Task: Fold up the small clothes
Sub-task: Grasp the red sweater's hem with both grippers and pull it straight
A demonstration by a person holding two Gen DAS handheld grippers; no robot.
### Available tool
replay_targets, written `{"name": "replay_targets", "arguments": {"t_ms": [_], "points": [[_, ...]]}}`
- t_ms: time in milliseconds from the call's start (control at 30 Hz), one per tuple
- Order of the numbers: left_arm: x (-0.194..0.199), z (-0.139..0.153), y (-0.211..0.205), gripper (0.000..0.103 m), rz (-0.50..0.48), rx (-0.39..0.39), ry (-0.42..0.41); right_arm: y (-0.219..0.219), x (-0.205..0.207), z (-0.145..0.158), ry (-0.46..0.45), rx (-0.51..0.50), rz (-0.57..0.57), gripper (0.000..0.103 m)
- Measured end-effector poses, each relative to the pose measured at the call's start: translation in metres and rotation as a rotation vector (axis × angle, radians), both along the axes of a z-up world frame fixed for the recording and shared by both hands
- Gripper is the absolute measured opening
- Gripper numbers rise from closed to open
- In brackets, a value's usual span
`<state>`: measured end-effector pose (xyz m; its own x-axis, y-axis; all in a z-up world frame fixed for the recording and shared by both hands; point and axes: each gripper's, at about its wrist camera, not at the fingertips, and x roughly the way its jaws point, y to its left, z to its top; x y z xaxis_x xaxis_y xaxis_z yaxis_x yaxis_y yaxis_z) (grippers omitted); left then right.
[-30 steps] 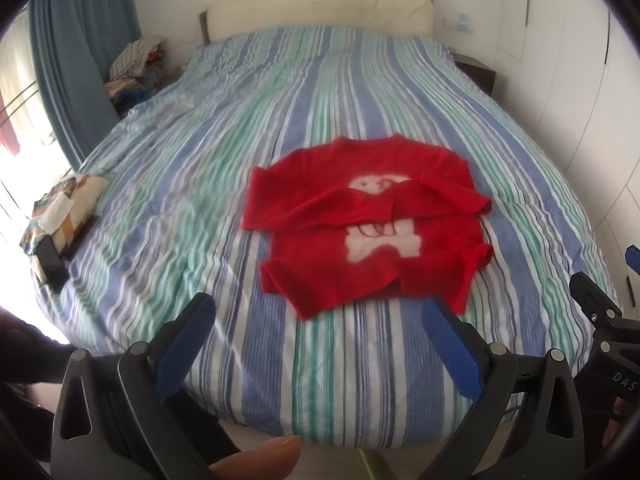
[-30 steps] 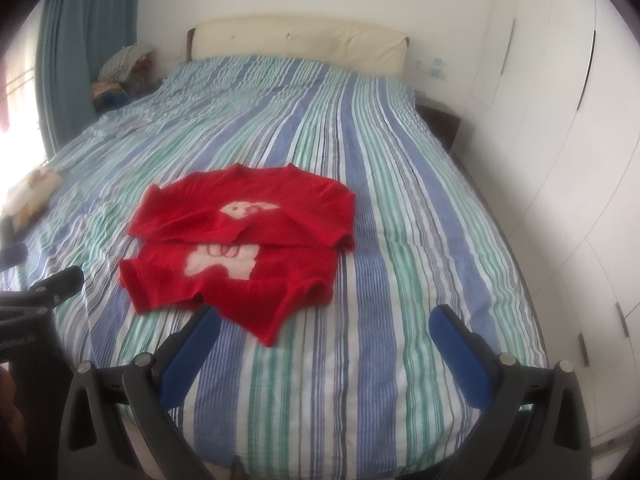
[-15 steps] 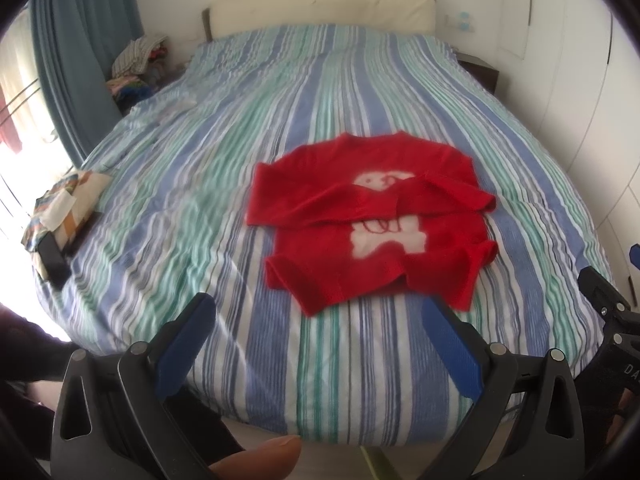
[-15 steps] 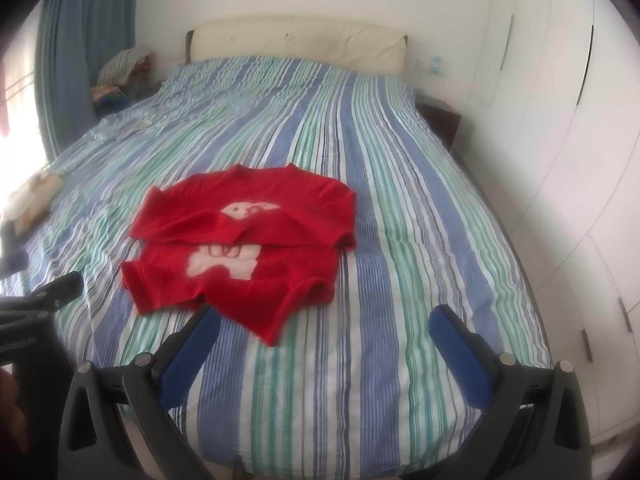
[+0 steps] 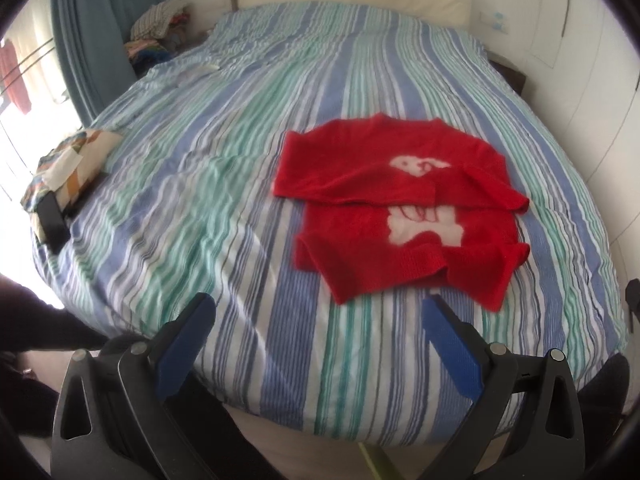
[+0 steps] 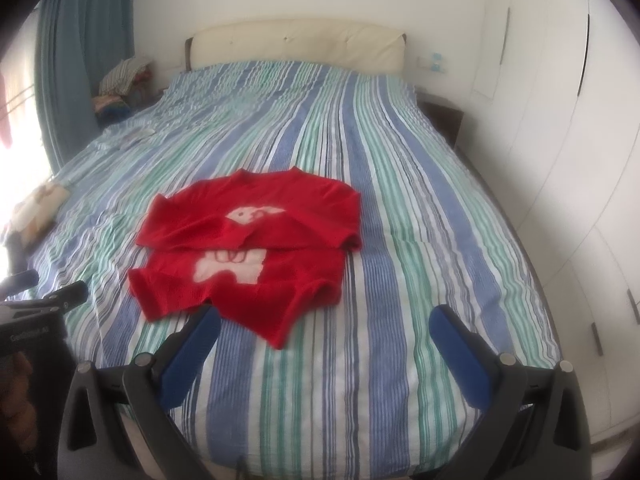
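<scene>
A small red sweater (image 5: pixel 400 208) with a white animal print lies on the striped bed, both sleeves folded across its chest. In the right wrist view the red sweater (image 6: pixel 248 244) sits left of centre. My left gripper (image 5: pixel 318 318) hangs open over the bed's near edge, short of the sweater's hem, nothing between its blue pads. My right gripper (image 6: pixel 324 326) is open too, its left pad close to the hem's lower corner, holding nothing. The left gripper's body (image 6: pixel 44 300) shows at the right wrist view's left edge.
The bed (image 5: pixel 224 184) has a blue, green and white striped cover. A patterned folded cloth with a dark phone (image 5: pixel 68 168) lies at its left edge. Clothes are piled by the blue curtain (image 5: pixel 92 36). White wardrobe doors (image 6: pixel 560 160) run along the right.
Both grippers have moved forward, closer to the bed and the sweater, and the left view has swung left so the sweater sits further right. Both stay open.
</scene>
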<state>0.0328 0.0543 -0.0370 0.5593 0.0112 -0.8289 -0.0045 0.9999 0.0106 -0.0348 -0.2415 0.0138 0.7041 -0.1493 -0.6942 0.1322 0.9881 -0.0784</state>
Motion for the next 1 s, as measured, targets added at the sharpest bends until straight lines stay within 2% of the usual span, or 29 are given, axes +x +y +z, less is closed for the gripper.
{"name": "replay_targets", "arguments": {"t_ms": [133,233,333,400,433,467,500,533,567,600,633,667,700,767,867,933,1000], "points": [[0.008,-0.019,0.016,0.103,0.001,-0.068,0.028,-0.005,0.0,-0.002,-0.007,0.01,-0.007,0.103],[0.027,-0.056,0.014,0.103,-0.029,-0.119,0.059,-0.009,0.003,-0.013,-0.051,0.048,0.018,0.103],[0.06,-0.108,0.014,0.1,-0.032,-0.18,0.136,-0.016,0.022,-0.057,-0.051,0.12,0.086,0.103],[0.077,-0.132,0.016,0.09,-0.02,-0.233,0.169,-0.02,0.046,-0.101,0.028,0.19,0.144,0.103],[0.084,-0.14,0.017,0.077,-0.015,-0.258,0.186,-0.023,0.06,-0.124,0.083,0.236,0.166,0.099],[0.09,-0.147,0.018,0.065,-0.012,-0.291,0.205,-0.026,0.073,-0.143,0.121,0.289,0.178,0.088],[0.094,-0.153,0.019,0.06,-0.007,-0.333,0.221,-0.028,0.084,-0.161,0.149,0.342,0.184,0.082],[0.096,-0.157,0.02,0.047,0.0,-0.364,0.231,-0.032,0.095,-0.175,0.173,0.391,0.18,0.077],[0.097,-0.16,0.02,0.011,0.002,-0.389,0.243,-0.034,0.104,-0.186,0.177,0.438,0.178,0.074],[0.096,-0.16,0.021,0.005,-0.008,-0.414,0.267,-0.037,0.111,-0.194,0.163,0.49,0.185,0.07],[0.093,-0.157,0.023,0.003,-0.02,-0.427,0.274,-0.038,0.117,-0.2,0.156,0.536,0.201,0.052],[0.087,-0.15,0.026,0.002,-0.04,-0.424,0.267,-0.039,0.121,-0.204,0.174,0.565,0.21,0.012],[0.08,-0.14,0.03,0.002,-0.068,-0.416,0.264,-0.041,0.123,-0.205,0.206,0.584,0.21,0.005],[0.065,-0.12,0.044,0.002,-0.126,-0.401,0.262,-0.049,0.111,-0.189,0.212,0.611,0.234,0.004],[0.046,-0.101,0.059,0.002,-0.196,-0.366,0.311,-0.065,0.078,-0.155,0.244,0.615,0.291,0.004],[0.039,-0.104,0.059,0.002,-0.235,-0.31,0.353,-0.077,0.059,-0.141,0.297,0.643,0.294,0.004],[0.035,-0.12,0.051,0.002,-0.243,-0.241,0.4,-0.078,0.049,-0.141,0.361,0.649,0.291,0.004]]}}
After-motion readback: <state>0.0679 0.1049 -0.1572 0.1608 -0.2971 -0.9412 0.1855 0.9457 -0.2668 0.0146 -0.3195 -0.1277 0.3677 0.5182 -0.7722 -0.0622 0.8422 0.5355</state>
